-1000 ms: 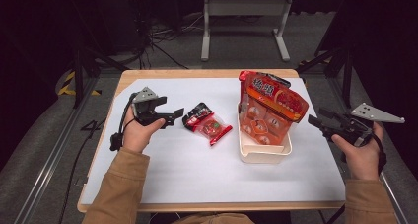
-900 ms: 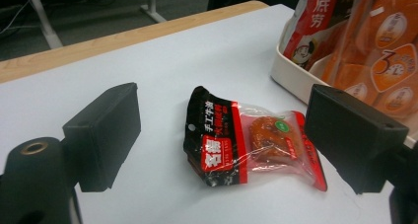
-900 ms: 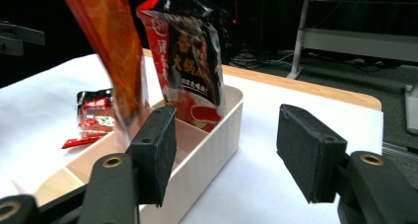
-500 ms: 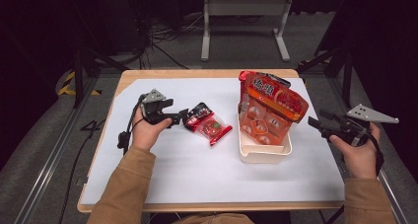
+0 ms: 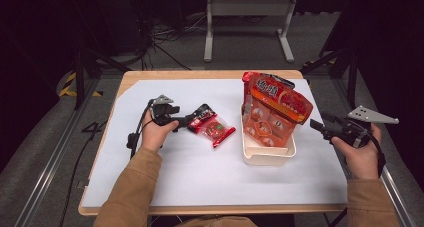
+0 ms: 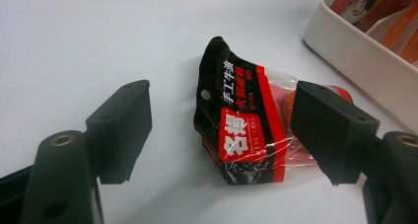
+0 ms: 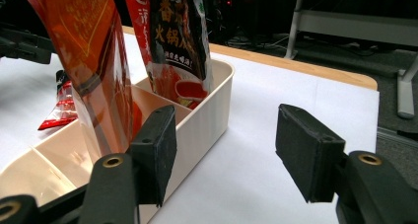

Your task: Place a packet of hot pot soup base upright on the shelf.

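Observation:
A small black and red snack packet (image 5: pixel 212 127) lies flat on the white sheet left of a cream divided bin (image 5: pixel 267 156). My left gripper (image 5: pixel 188 121) sits low at the packet's left end. In the left gripper view the packet (image 6: pixel 241 130) lies between the jaws of my left gripper (image 6: pixel 222 93), which have just been closing a little; the left pad stands apart from it, so the gripper is open. Large orange snack bags (image 5: pixel 277 102) stand in the bin. My right gripper (image 5: pixel 316 127) hovers open and empty to the right of the bin (image 7: pixel 212 110).
The white sheet (image 5: pixel 200 177) covers most of the wooden table (image 5: pixel 210 74). In the right gripper view the bin's near compartments (image 7: pixel 44 155) hold nothing. A metal stand (image 5: pixel 247 17) is on the floor beyond the table, and rails run along both sides.
My left hand has moved right and down to the packet, so its jaws now flank the packet's end. The right hand has stayed where it was.

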The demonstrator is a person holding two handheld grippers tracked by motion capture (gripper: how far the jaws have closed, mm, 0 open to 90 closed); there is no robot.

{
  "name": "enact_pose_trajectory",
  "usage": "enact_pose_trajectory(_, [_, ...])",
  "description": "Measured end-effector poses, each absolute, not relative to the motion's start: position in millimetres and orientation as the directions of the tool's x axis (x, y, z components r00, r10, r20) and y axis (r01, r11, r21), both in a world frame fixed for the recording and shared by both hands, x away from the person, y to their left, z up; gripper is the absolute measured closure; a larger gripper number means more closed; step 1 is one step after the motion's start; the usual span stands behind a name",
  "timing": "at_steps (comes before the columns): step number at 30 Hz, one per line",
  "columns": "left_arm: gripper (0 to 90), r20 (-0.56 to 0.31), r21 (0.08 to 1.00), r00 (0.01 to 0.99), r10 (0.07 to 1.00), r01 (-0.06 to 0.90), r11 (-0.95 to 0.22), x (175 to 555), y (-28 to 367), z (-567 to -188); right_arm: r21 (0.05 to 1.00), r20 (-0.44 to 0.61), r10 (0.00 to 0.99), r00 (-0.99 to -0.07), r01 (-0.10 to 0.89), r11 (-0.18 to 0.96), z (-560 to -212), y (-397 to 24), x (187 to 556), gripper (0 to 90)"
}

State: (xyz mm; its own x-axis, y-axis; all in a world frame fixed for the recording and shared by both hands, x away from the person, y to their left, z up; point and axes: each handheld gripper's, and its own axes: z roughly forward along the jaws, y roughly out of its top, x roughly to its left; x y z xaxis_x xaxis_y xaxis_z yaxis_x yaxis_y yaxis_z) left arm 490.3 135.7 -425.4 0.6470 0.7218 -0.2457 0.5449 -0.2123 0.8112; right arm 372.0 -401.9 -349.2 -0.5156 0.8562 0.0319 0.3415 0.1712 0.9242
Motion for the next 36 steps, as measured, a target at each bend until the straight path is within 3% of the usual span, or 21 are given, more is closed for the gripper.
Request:
enact_pose_trajectory(14, [23.7, -0.283, 0.764, 0.649, 0.706, 0.598, -0.243, 497.2, 128.3, -440.9, 0.917, 0.055, 0.847, -0.529, 0.363, 0.167, -352.3, -398.1, 373.8, 41.6])
enact_pose_trajectory(29, [30.1, -0.341, 0.726, 0.647, 0.682, 0.642, -0.245, 501.4, 122.1, -452.5, 0.914, 0.062, 0.844, -0.533, 0.37, 0.166, -353.6, -397.3, 372.8, 41.5])
enact_pose_trajectory(36, [38.7, -0.377, 0.718, 0.652, 0.658, 0.654, -0.236, 502.2, 121.8, -456.2, 0.915, 0.071, 0.841, -0.536, 0.371, 0.159, -354.3, -397.8, 373.4, 41.6])
